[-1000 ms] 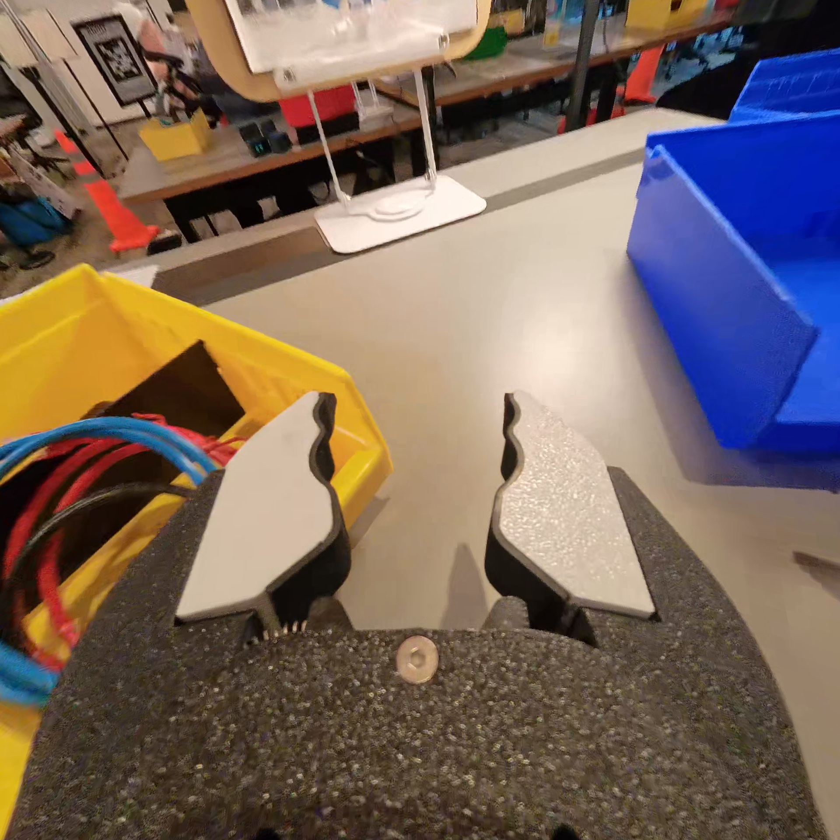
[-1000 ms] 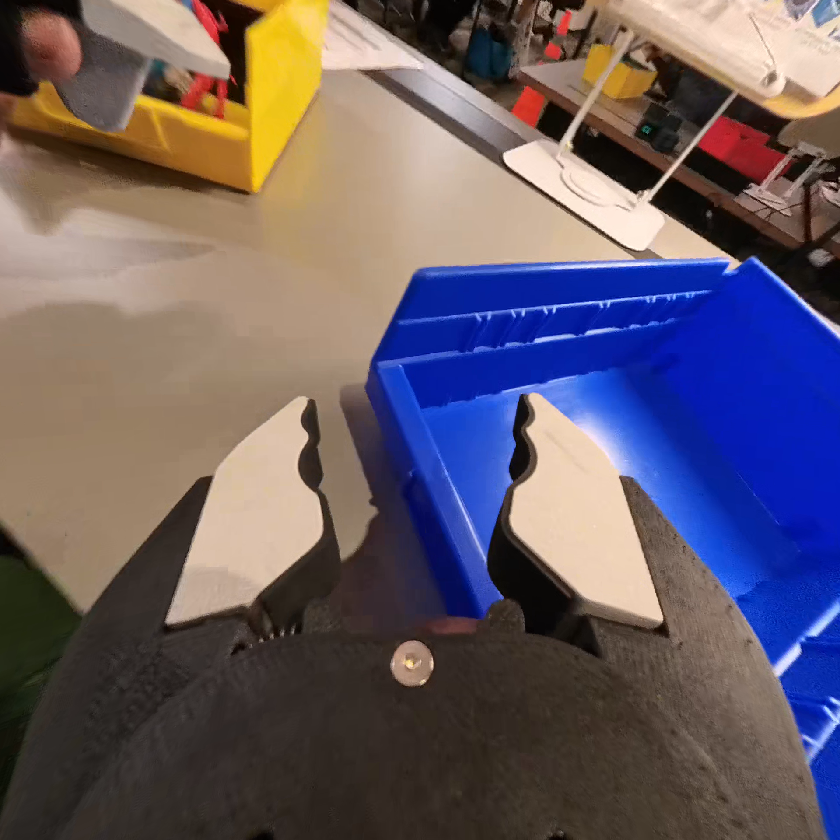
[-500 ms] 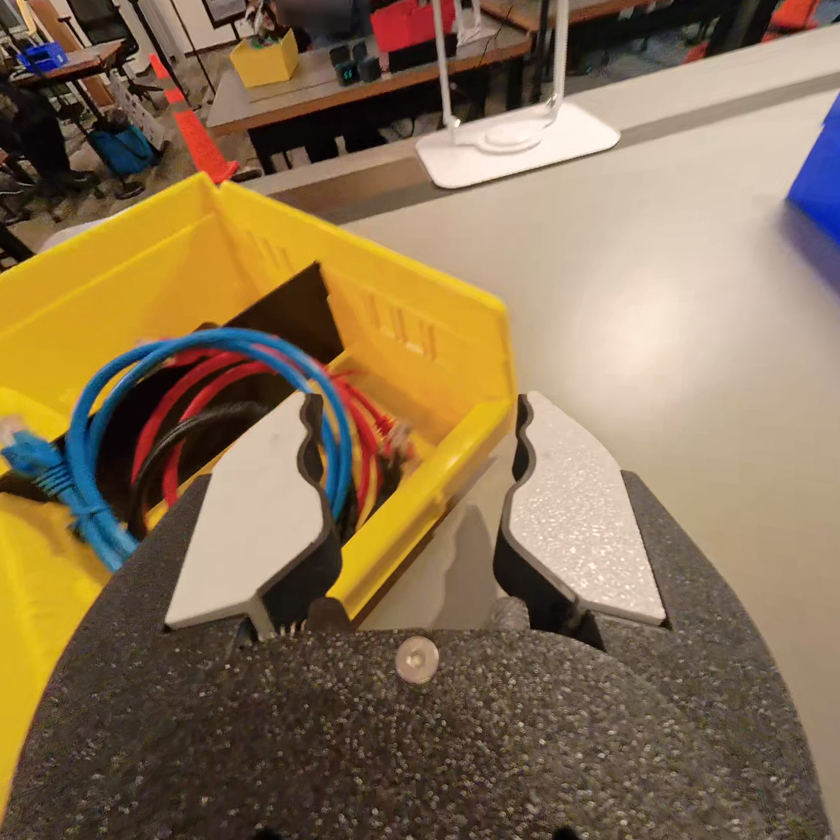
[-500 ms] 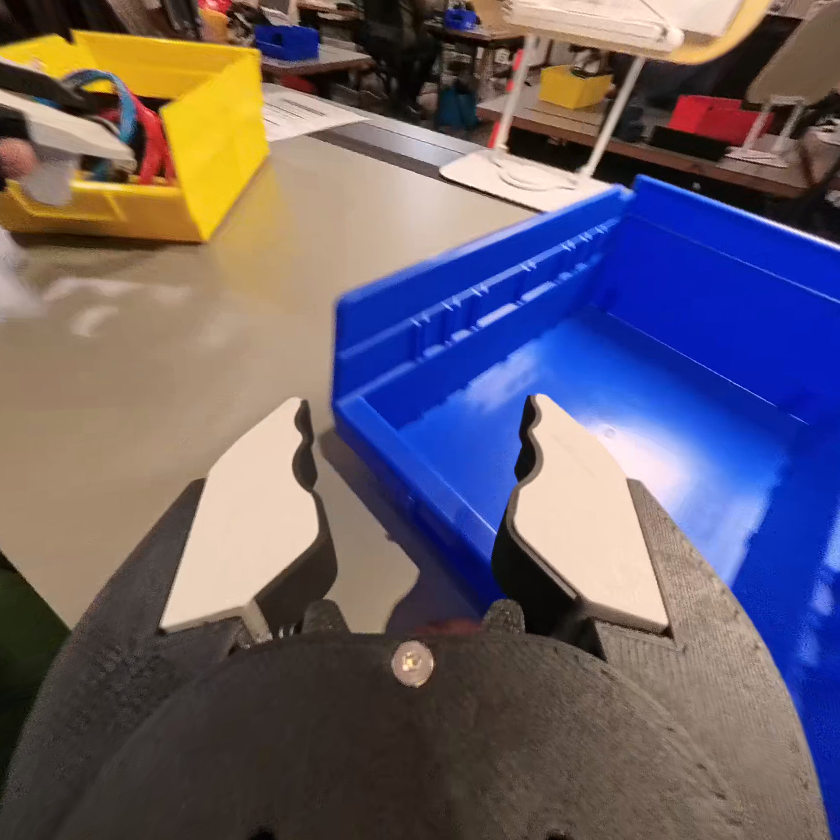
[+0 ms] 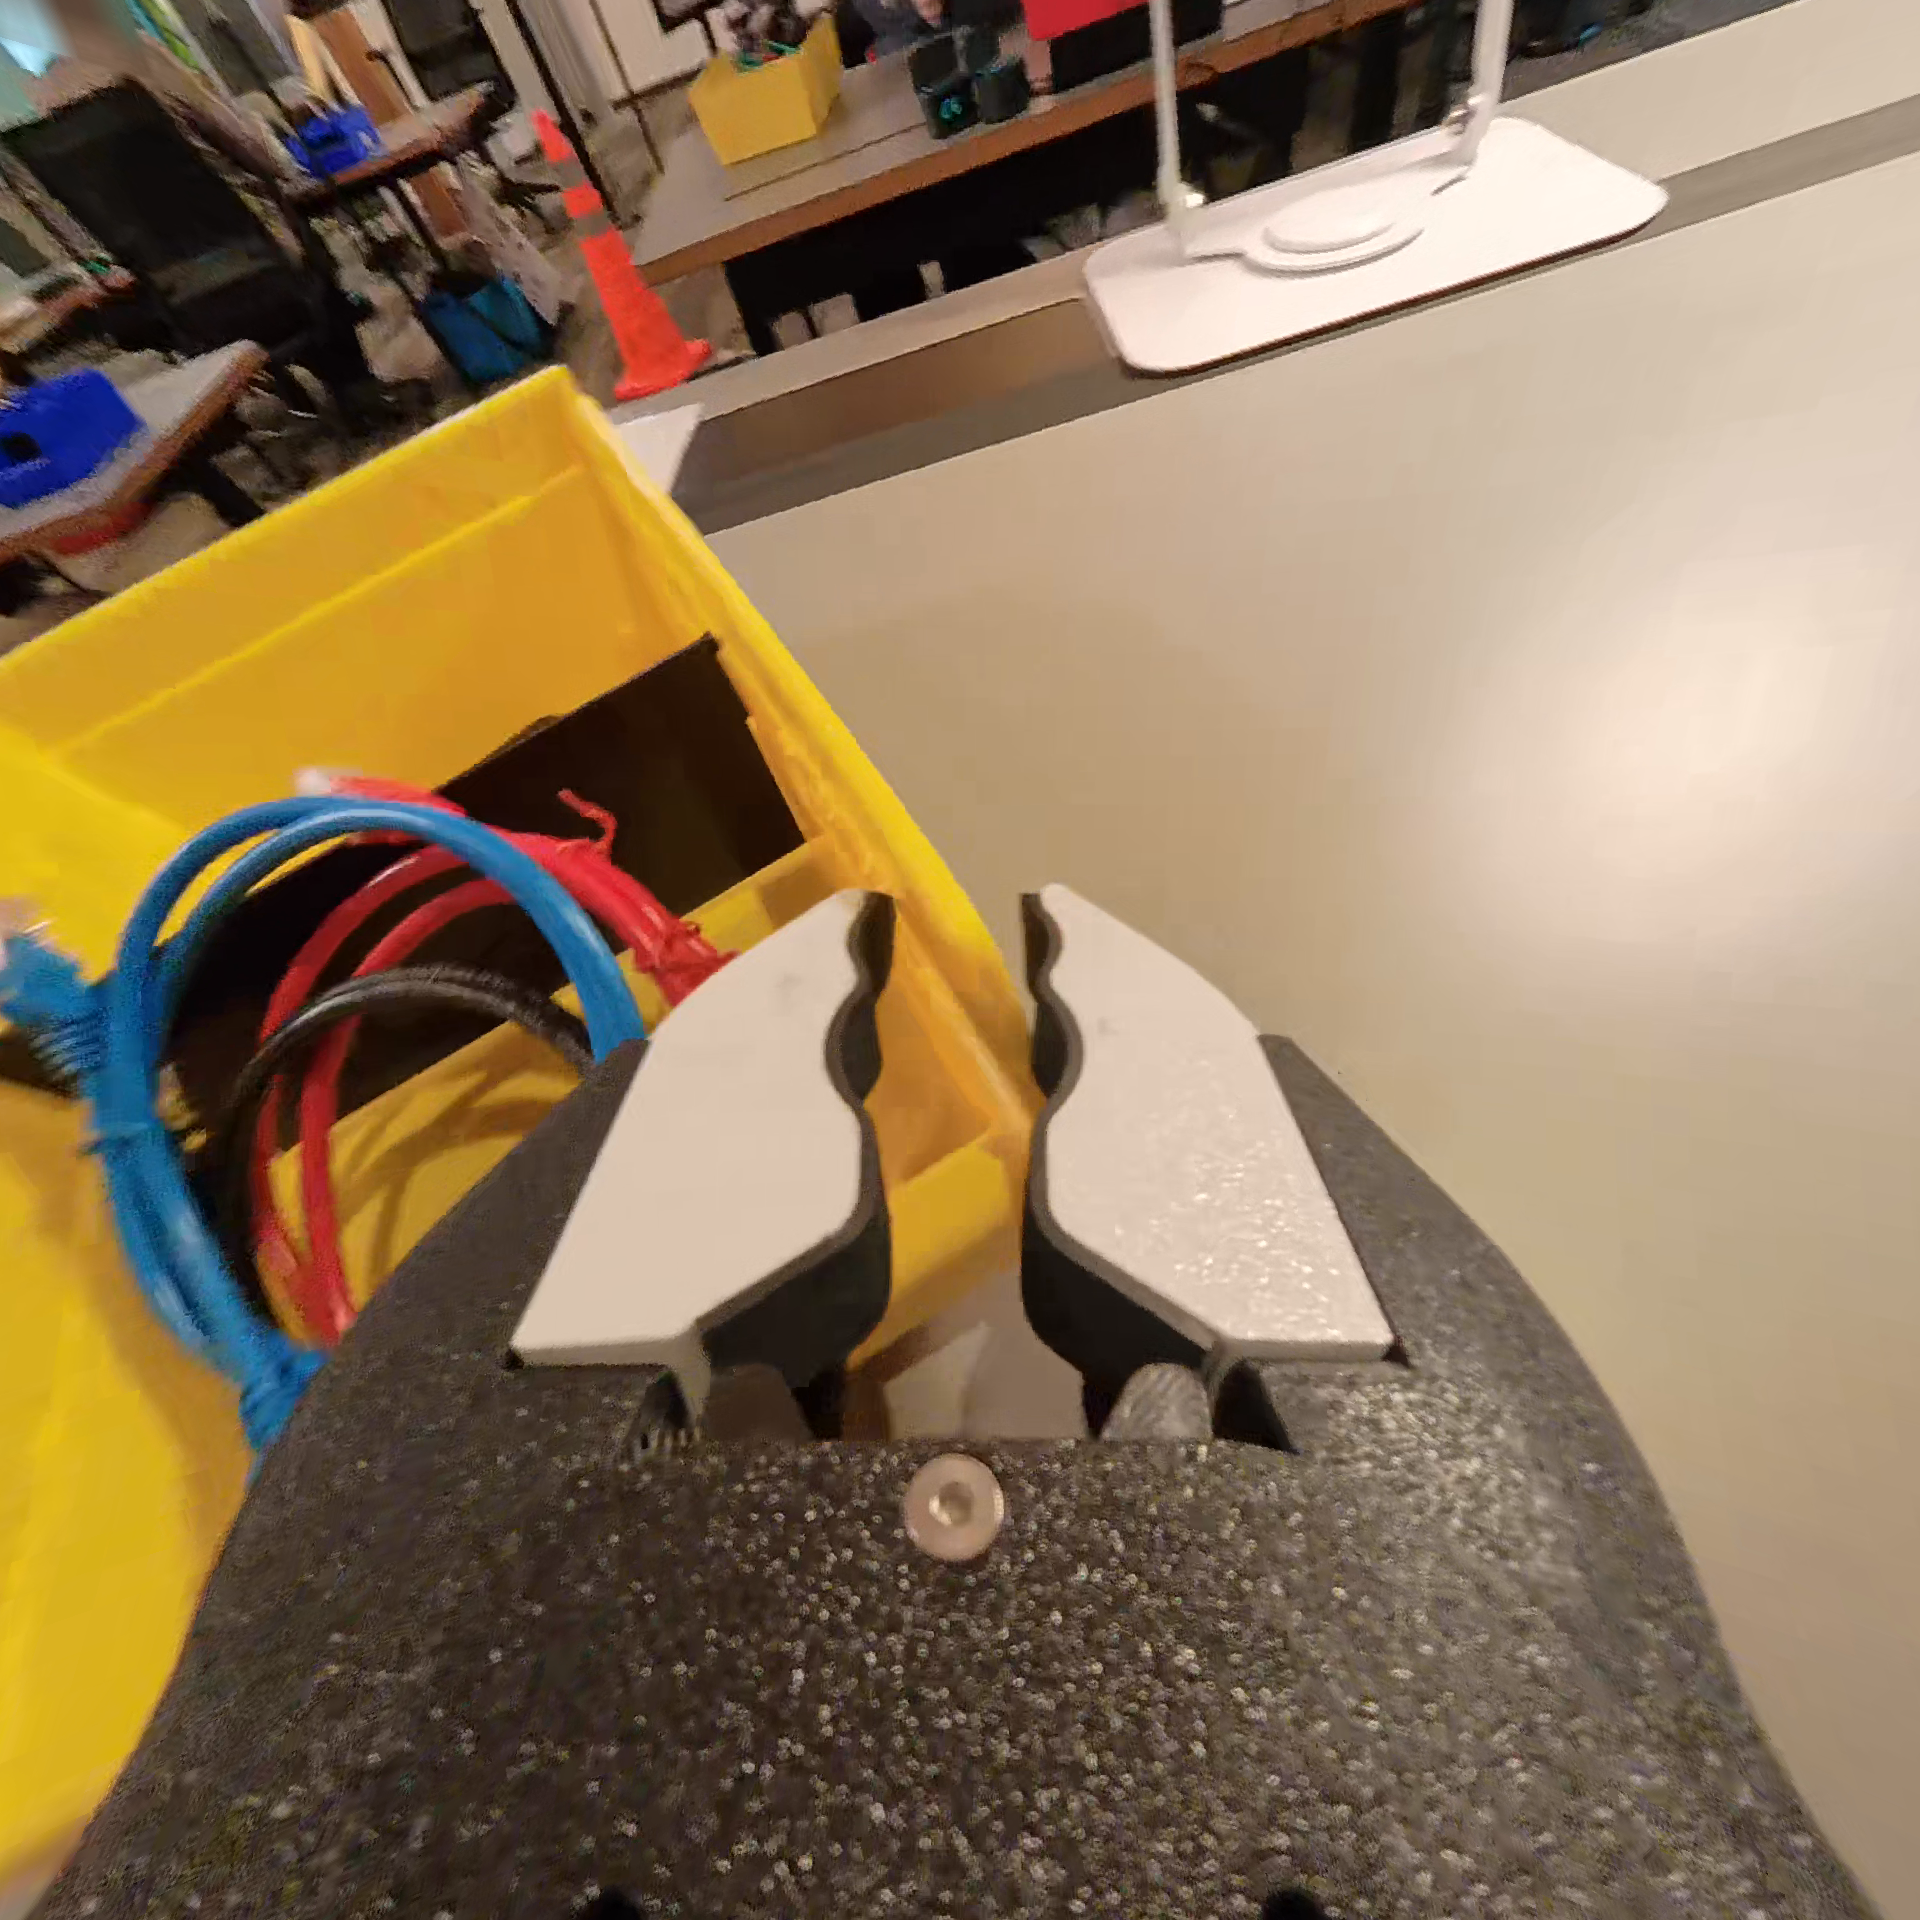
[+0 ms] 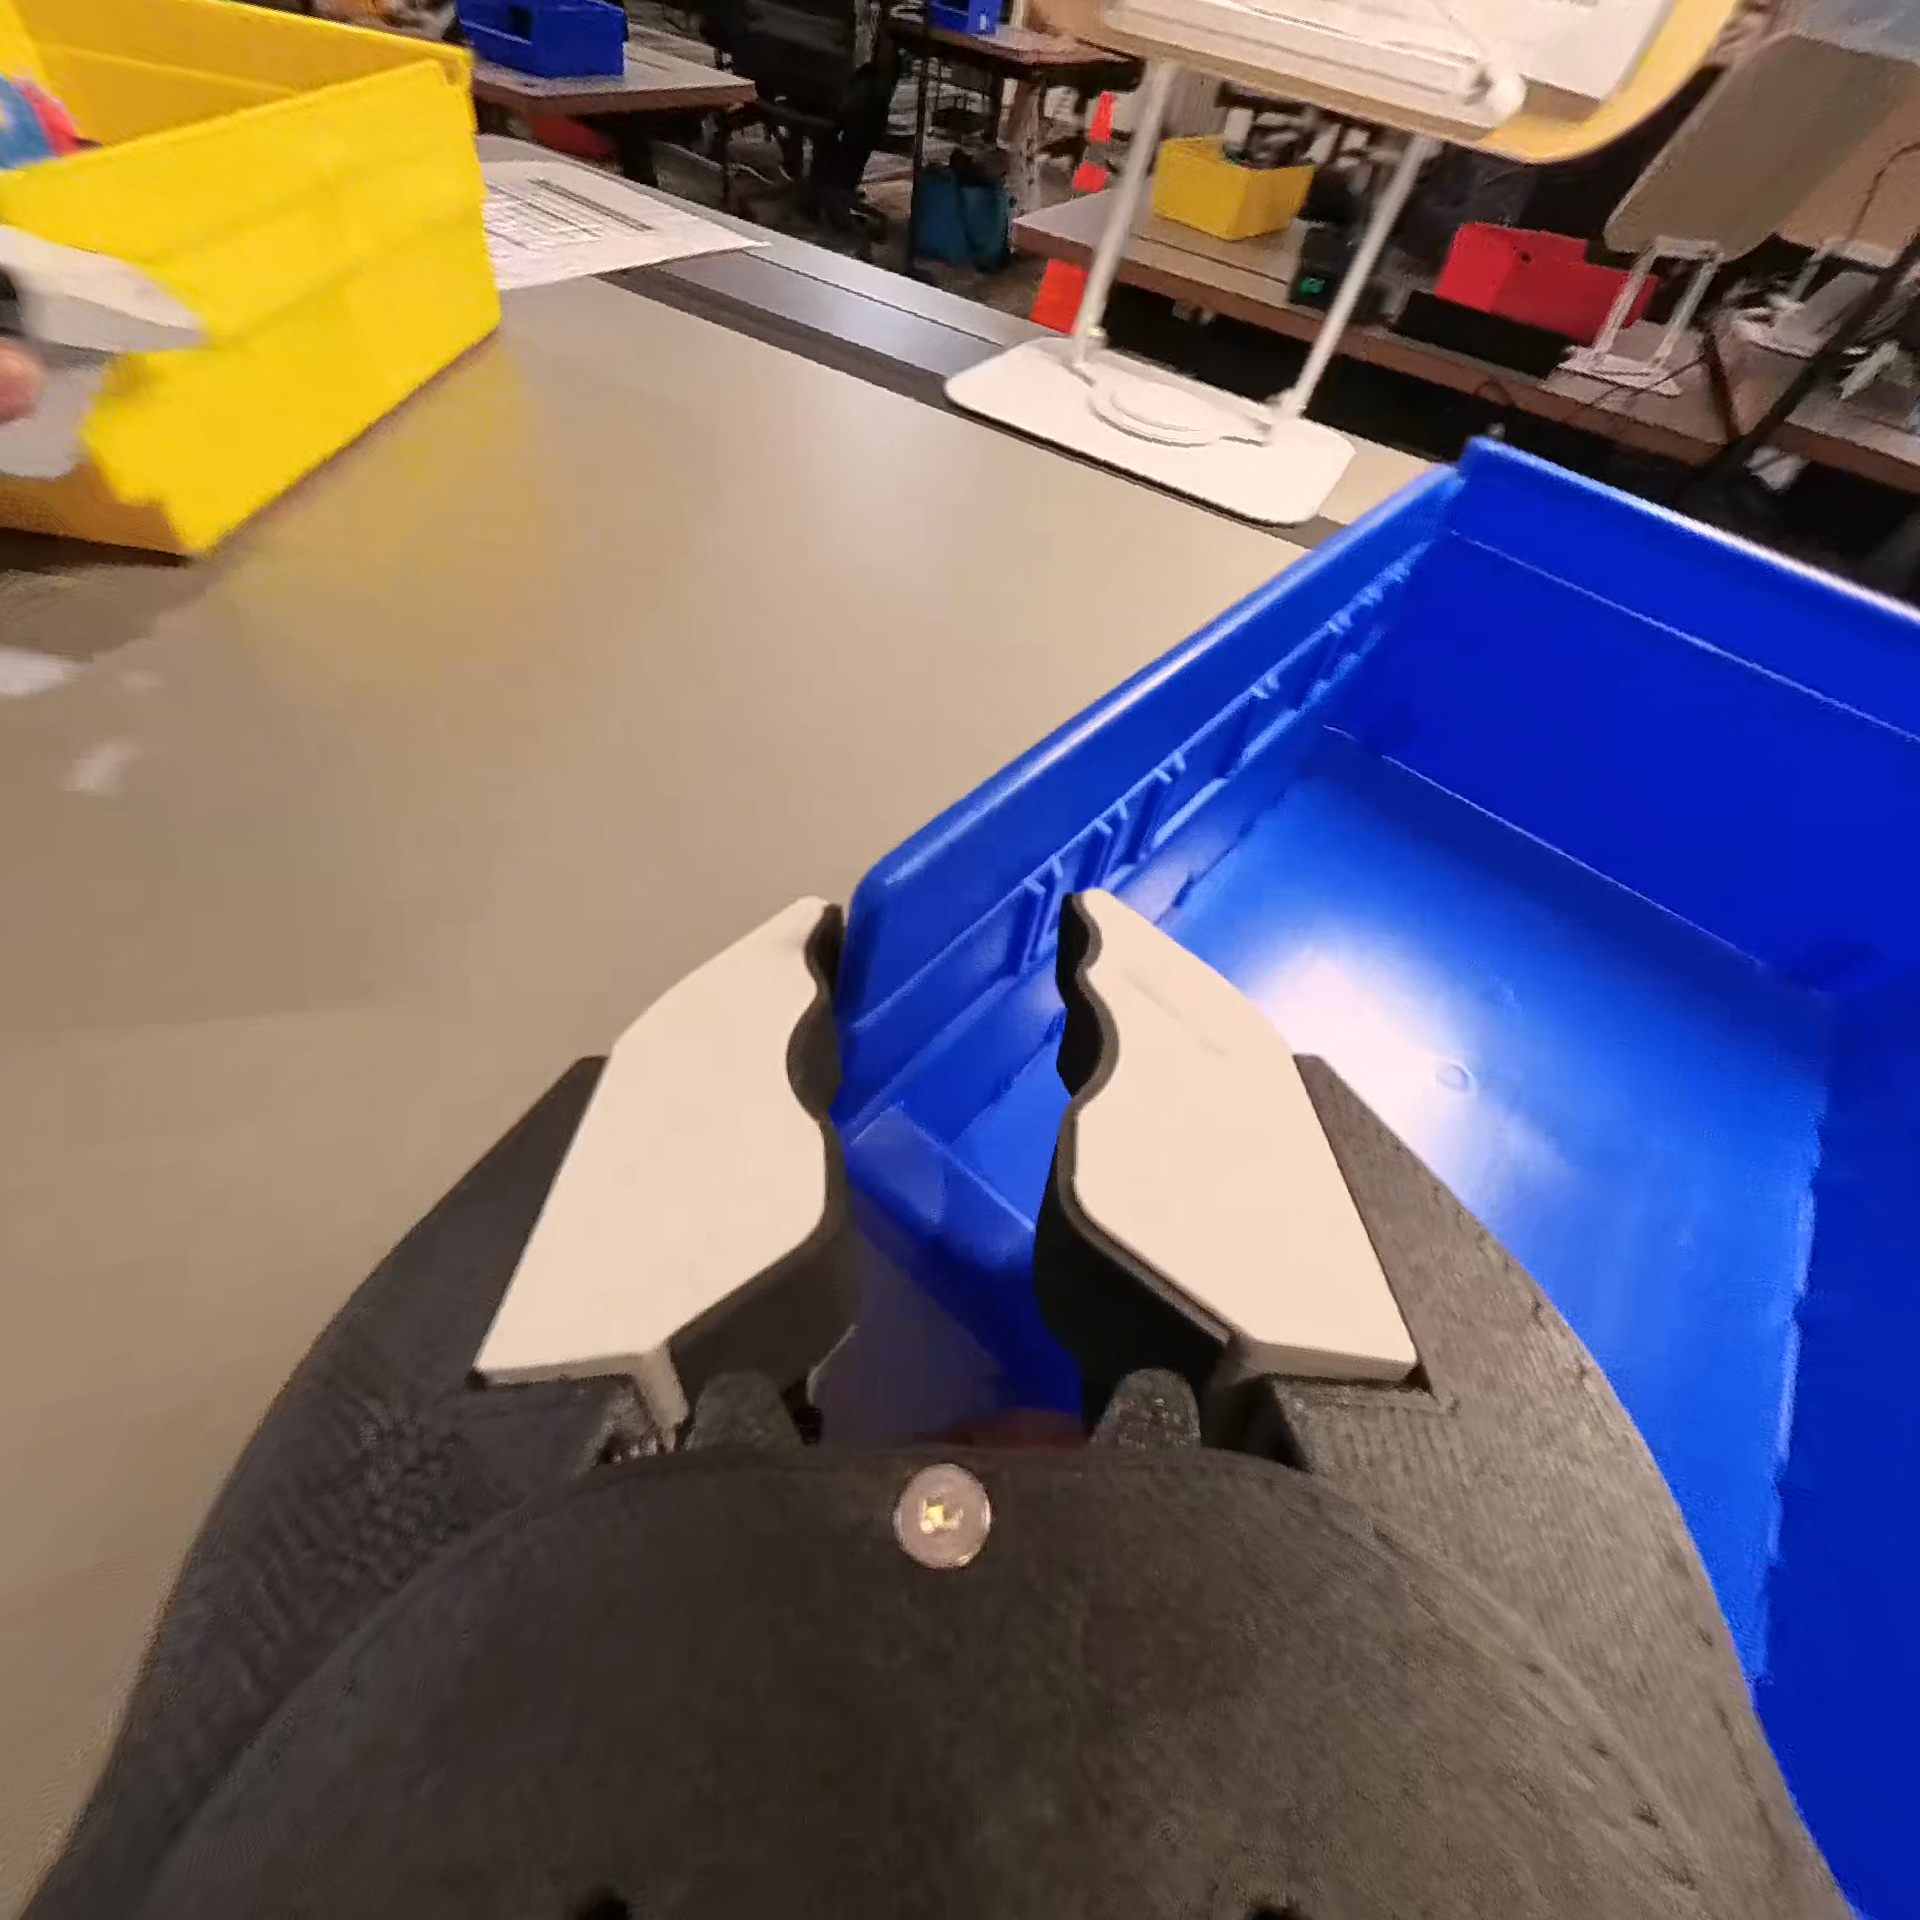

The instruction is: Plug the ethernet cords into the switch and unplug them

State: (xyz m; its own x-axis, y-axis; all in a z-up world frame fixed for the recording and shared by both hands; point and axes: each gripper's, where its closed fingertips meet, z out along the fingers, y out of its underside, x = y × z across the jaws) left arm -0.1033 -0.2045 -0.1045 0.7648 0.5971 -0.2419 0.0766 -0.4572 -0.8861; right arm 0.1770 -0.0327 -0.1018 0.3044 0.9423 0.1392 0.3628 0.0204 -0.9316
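Both grippers straddle bin walls; no cord taken.
Left hand-held gripper half-closed around yellow bin wall, right hand-held gripper likewise on blue bin; advise seating walls deep before clenching. Cords lie at 9 o'clock.

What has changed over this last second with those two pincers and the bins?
Both closed in: the left hand-held gripper swung left onto the yellow plastic bin's side wall and narrowed around it; the right hand-held gripper narrowed astride the blue plastic bin's wall. The coiled cables stayed inside.
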